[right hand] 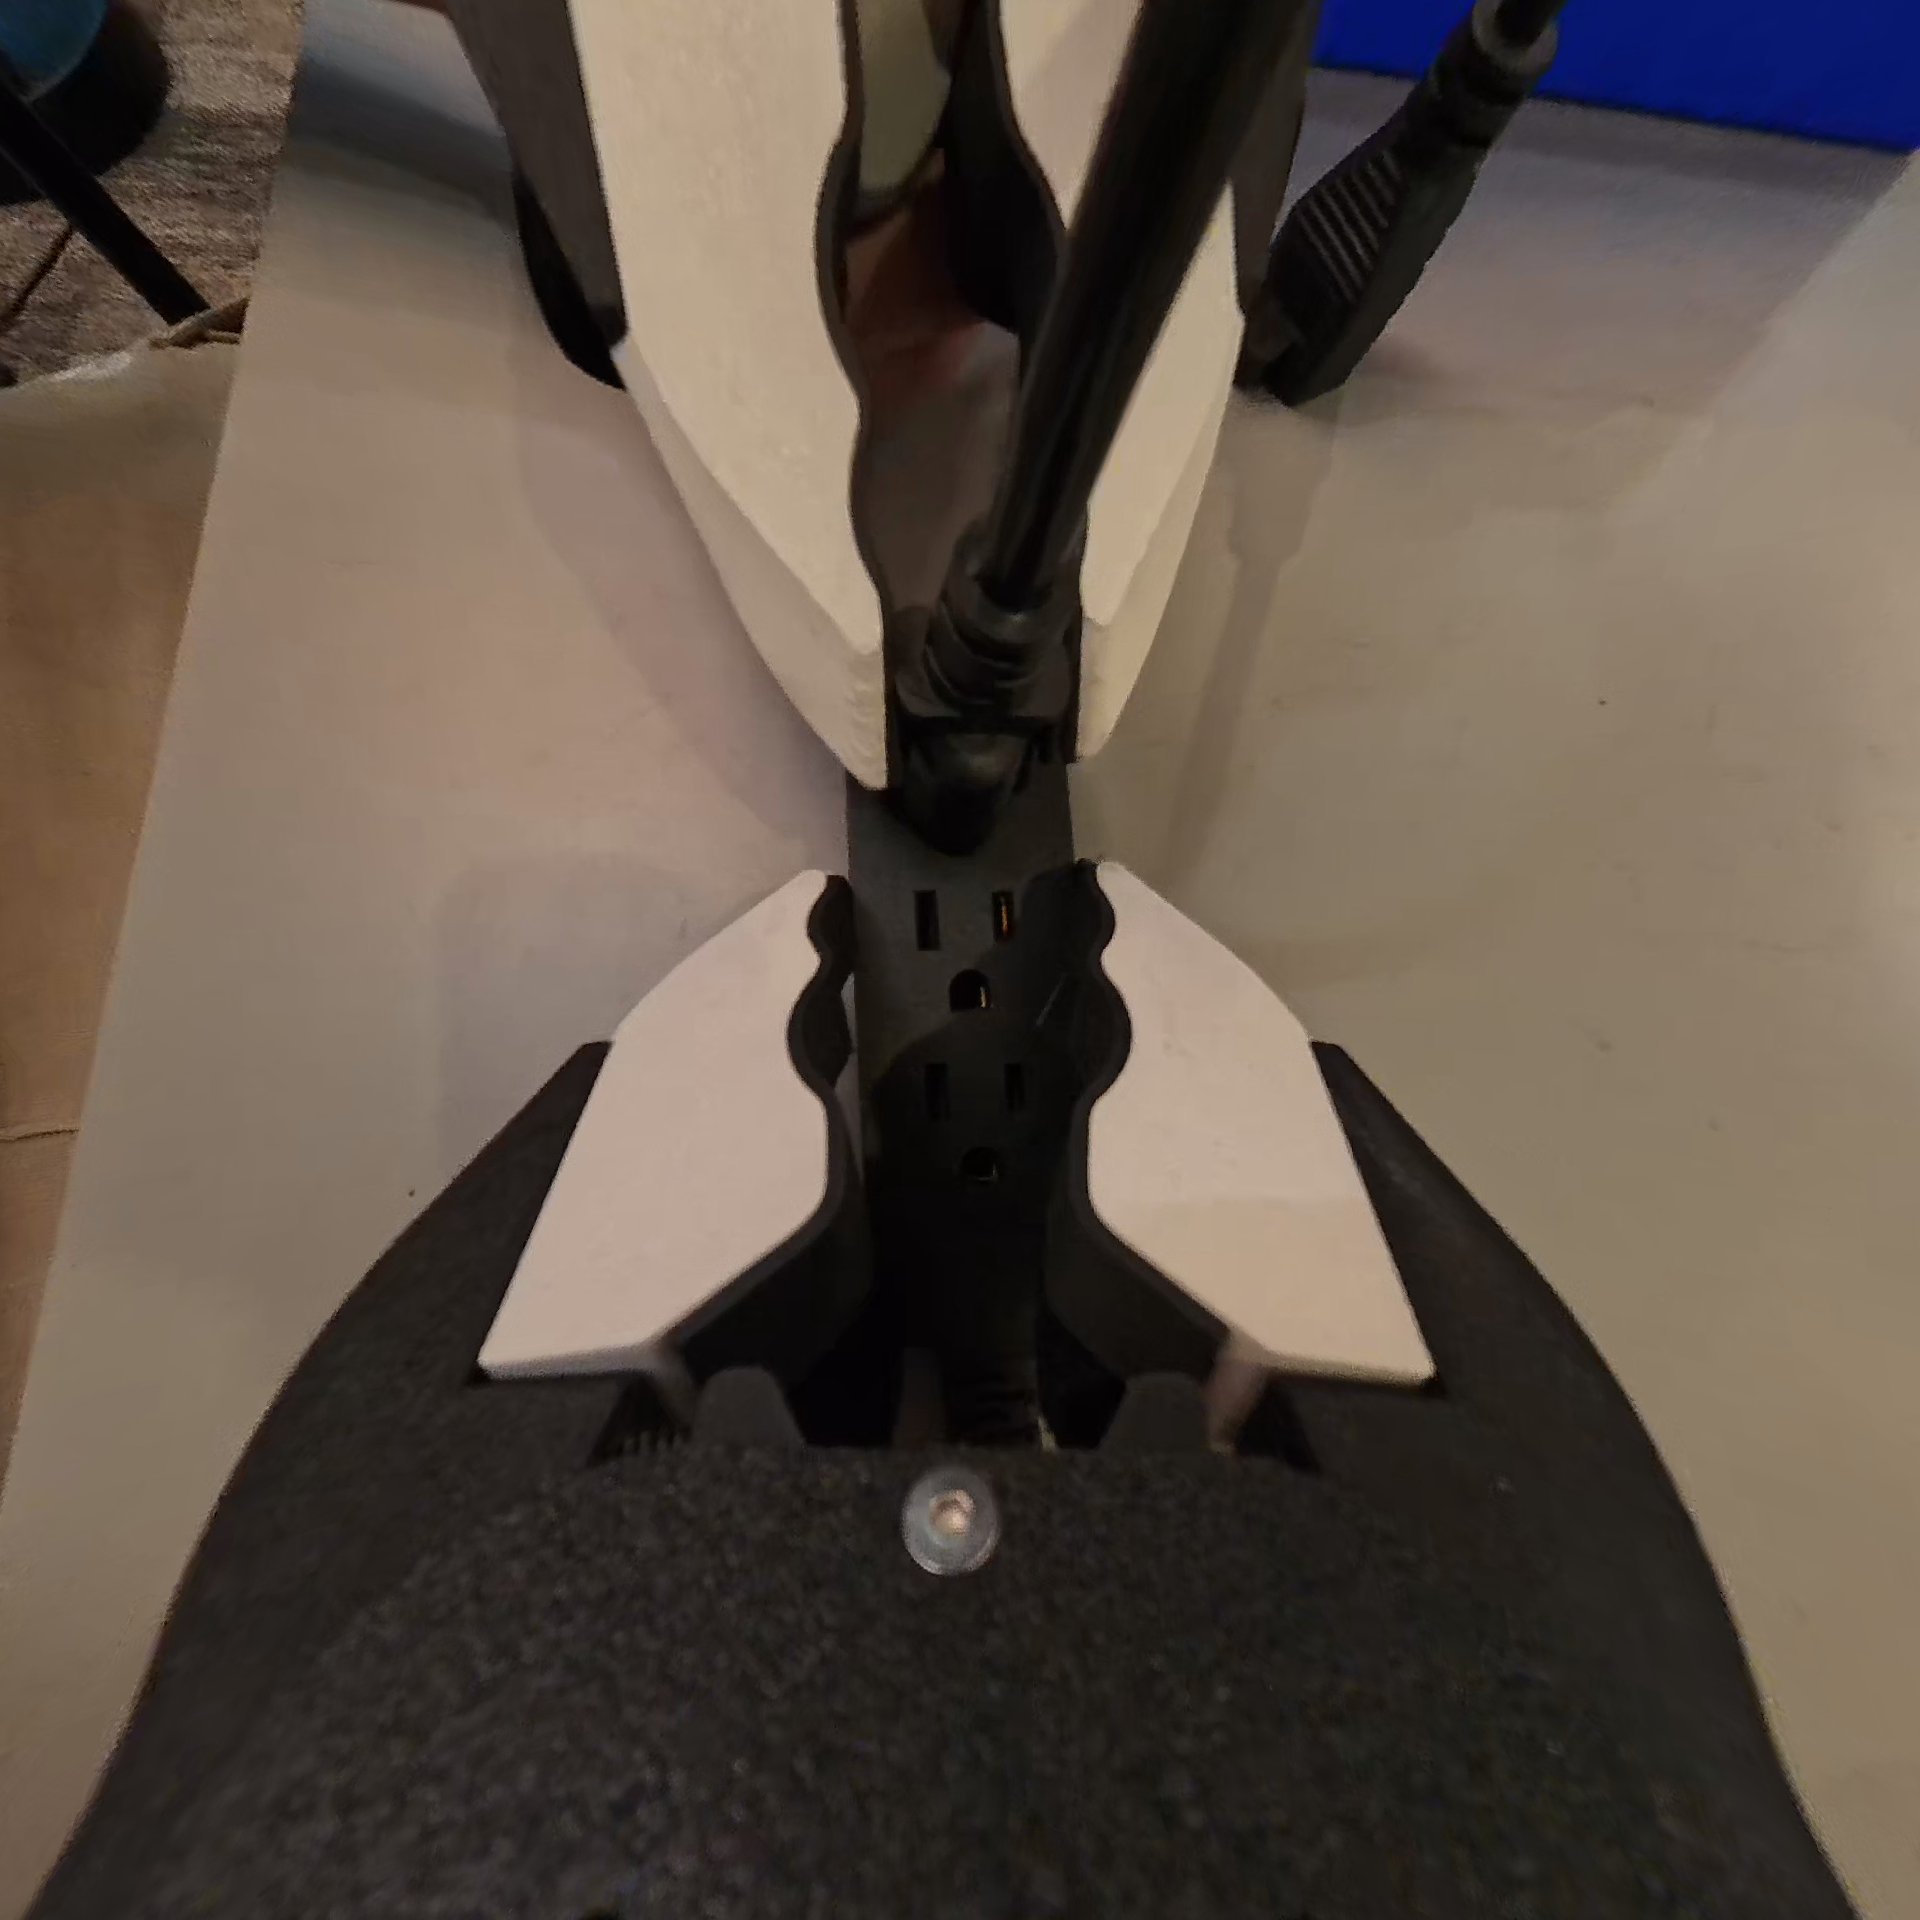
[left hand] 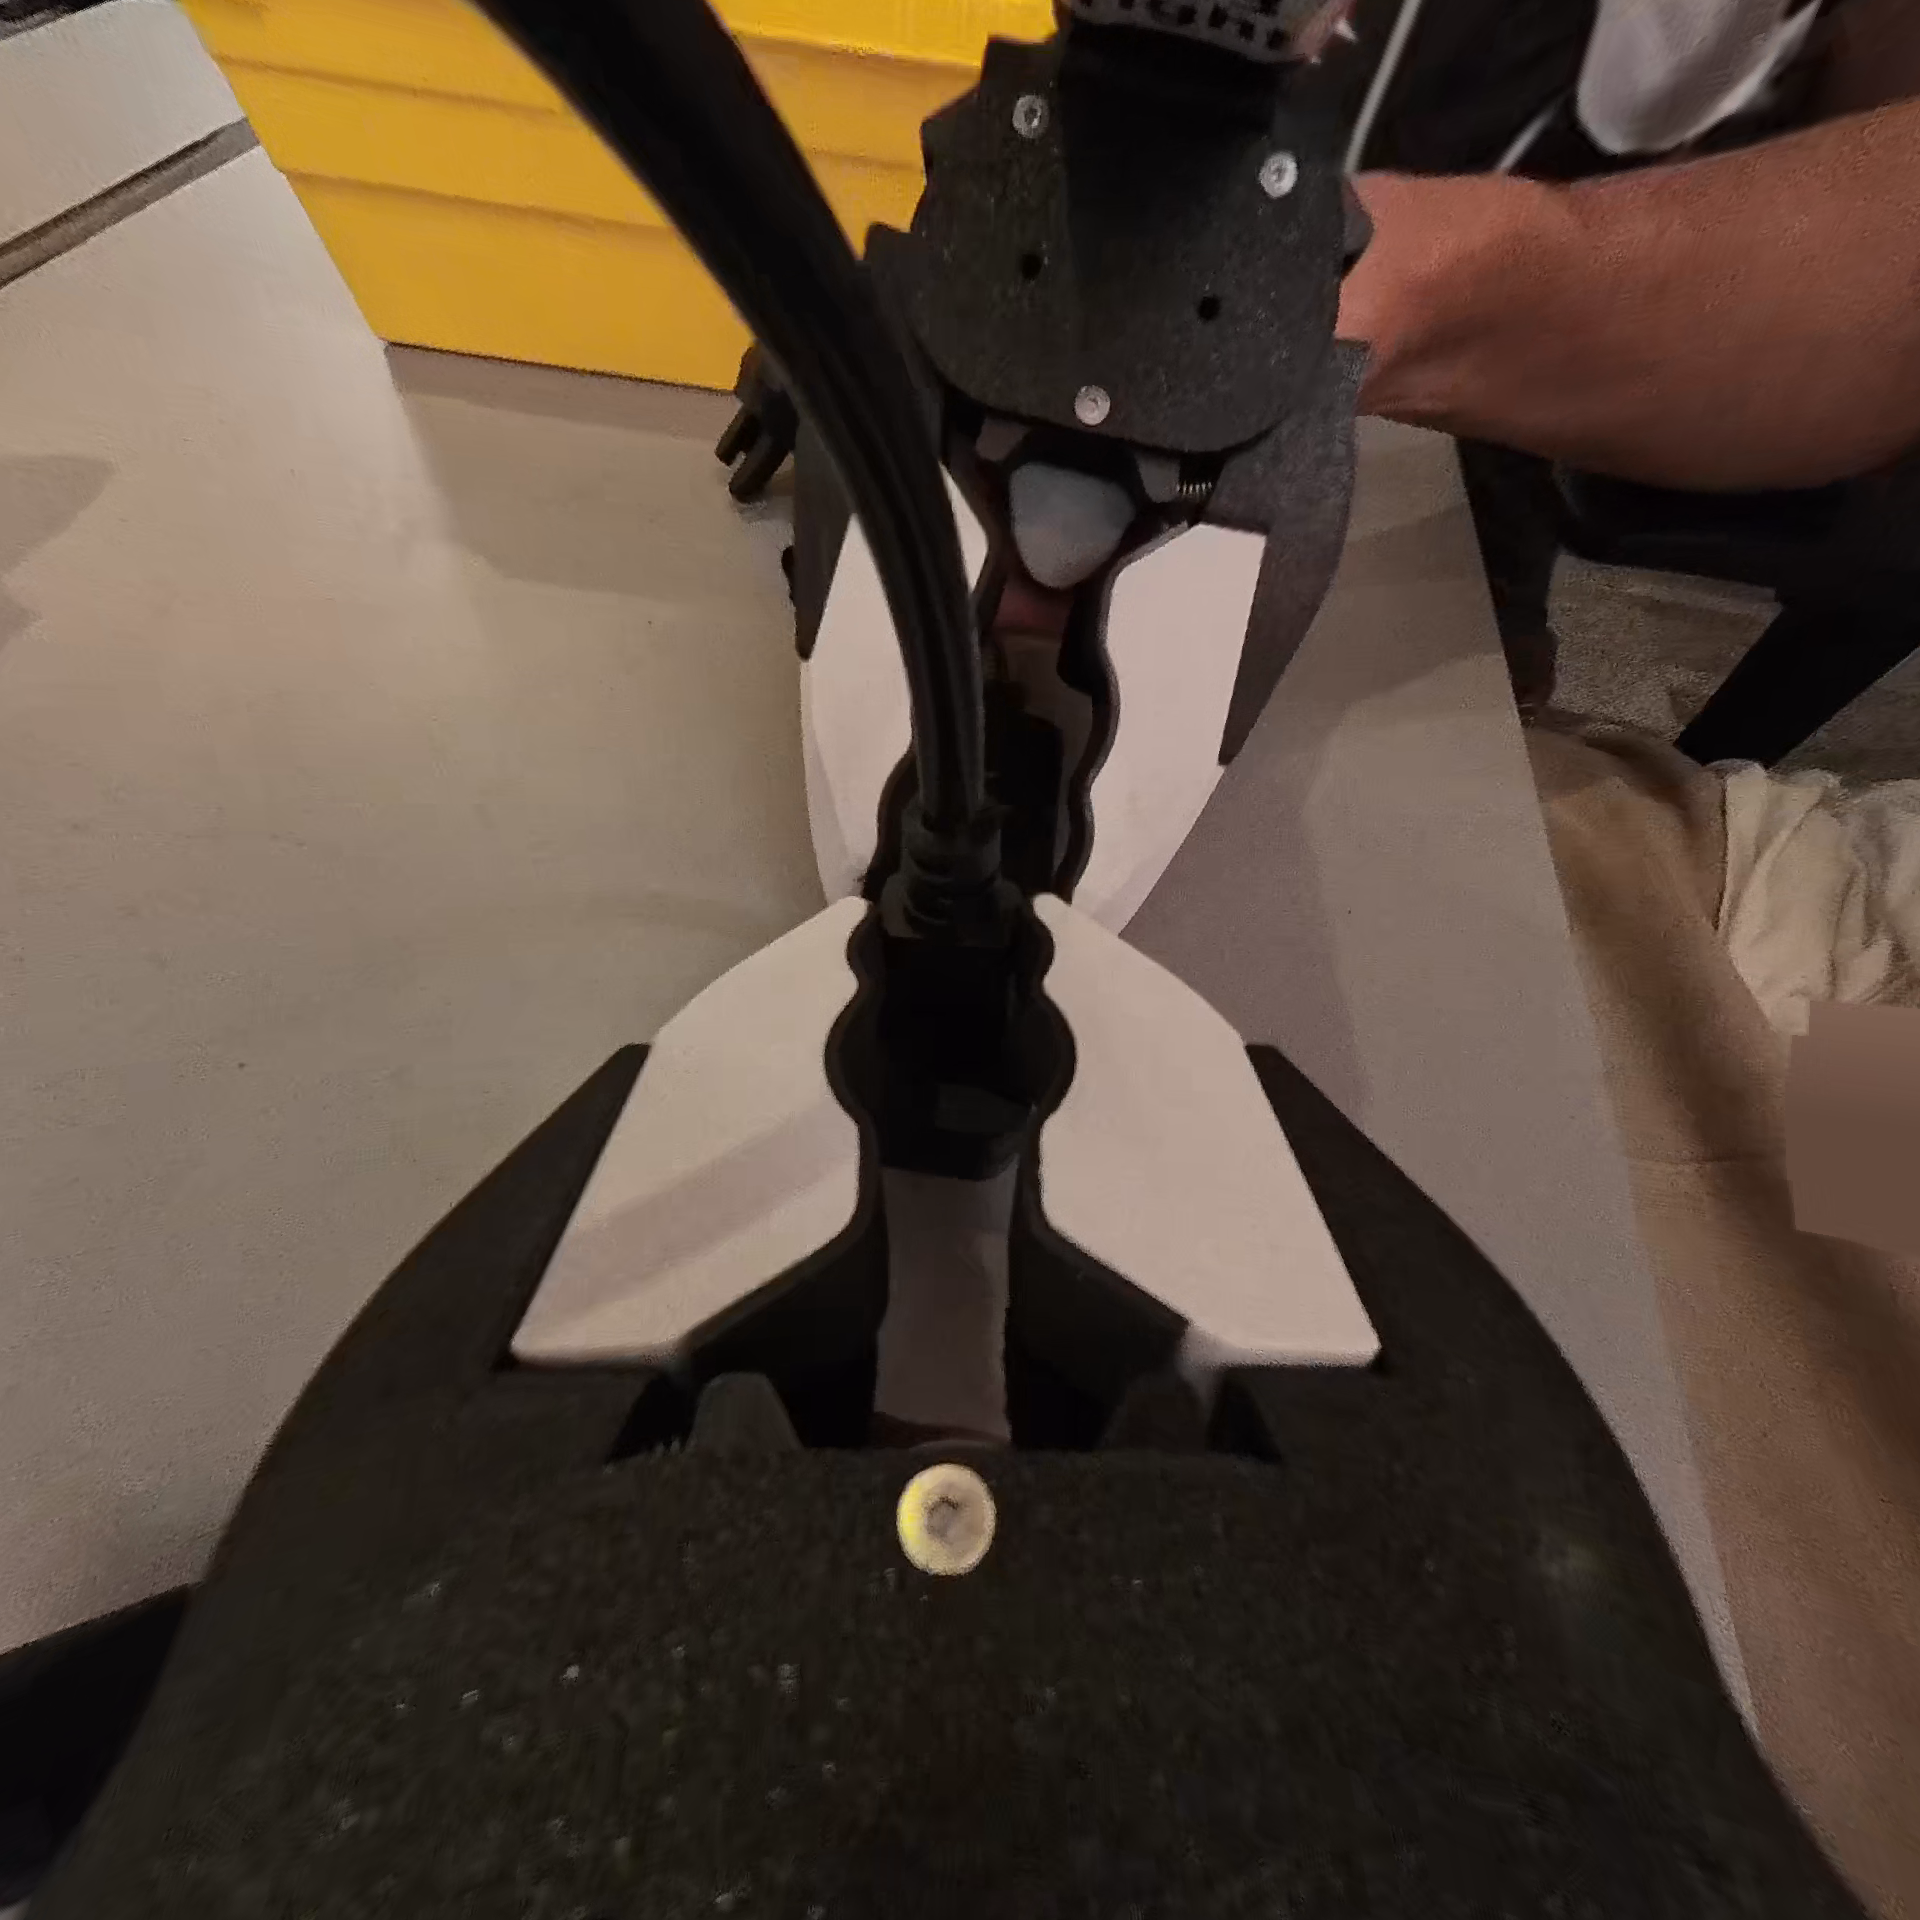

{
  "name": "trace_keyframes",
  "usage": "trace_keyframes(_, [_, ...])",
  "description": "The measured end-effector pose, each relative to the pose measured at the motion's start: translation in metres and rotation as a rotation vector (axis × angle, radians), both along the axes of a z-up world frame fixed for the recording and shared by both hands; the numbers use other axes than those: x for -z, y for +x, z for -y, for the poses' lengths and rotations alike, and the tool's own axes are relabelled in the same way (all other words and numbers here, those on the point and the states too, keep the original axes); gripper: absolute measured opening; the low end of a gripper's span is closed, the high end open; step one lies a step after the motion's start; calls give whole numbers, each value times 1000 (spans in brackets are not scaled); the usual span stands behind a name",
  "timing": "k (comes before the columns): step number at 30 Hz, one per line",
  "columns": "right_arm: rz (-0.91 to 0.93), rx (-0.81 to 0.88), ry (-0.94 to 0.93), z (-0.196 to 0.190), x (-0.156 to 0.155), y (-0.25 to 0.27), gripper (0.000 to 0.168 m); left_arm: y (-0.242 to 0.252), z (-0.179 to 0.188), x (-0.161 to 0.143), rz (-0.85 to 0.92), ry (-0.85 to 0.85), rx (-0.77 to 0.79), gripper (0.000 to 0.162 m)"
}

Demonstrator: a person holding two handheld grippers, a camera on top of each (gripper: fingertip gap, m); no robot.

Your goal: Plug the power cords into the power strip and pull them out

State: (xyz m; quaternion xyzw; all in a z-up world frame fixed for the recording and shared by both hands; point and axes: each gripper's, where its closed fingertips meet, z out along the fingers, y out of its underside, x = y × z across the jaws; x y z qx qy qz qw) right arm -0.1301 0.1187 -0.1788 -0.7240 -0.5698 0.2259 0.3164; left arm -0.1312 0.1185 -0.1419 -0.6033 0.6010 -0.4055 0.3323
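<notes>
Pale grey table (right hand: 1558,727), blk power strip (right hand: 961,1039), spare blk plug (right hand: 1340,249), yellow box (left hand: 499,177)

Power strip (right hand: 961,1049) black, plug (left hand: 951,1049) and cord (left hand: 831,343) black; gripper fingers (left hand: 748,1122) white with black wavy pads, bodies speckled black. Table (left hand: 312,831) pale grey; box (left hand: 499,177) yellow; second plug (right hand: 1351,229) black, ribbed.

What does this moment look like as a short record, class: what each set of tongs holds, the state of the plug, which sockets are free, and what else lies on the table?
left tongs: shut on the black plug
right tongs: shut on the power strip
plug state: at the strip's face; whether fully seated cannot be told
free sockets: two between the right tongs
cord: rises from the plug
table: a second plug lying loose
</notes>
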Motion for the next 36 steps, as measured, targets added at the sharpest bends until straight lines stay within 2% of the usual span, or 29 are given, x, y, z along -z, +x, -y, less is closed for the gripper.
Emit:
trace_keyframes(11, [41,-9,-22,3,4,0,43,-4,4,6,-148,210,11,22])
trace_keyframes(20, [60,13,-57,5,6,-3,42,-8,4,10,-143,162,43,23])
trace_keyframes(26, [83,-41,25,8,2,-4,41,-9,11,10,-131,184,35,24])
trace_keyframes(29, [42,-32,35,9,-4,-6,51,-12,10,10,-112,173,21,24])
trace_keyframes(31, [10,-32,28,12,-8,-4,47,-14,8,9,-113,176,5,24])
trace_keyframes(36, [43,-36,18,8,-2,-8,51,-12,8,10,-97,178,3,24])
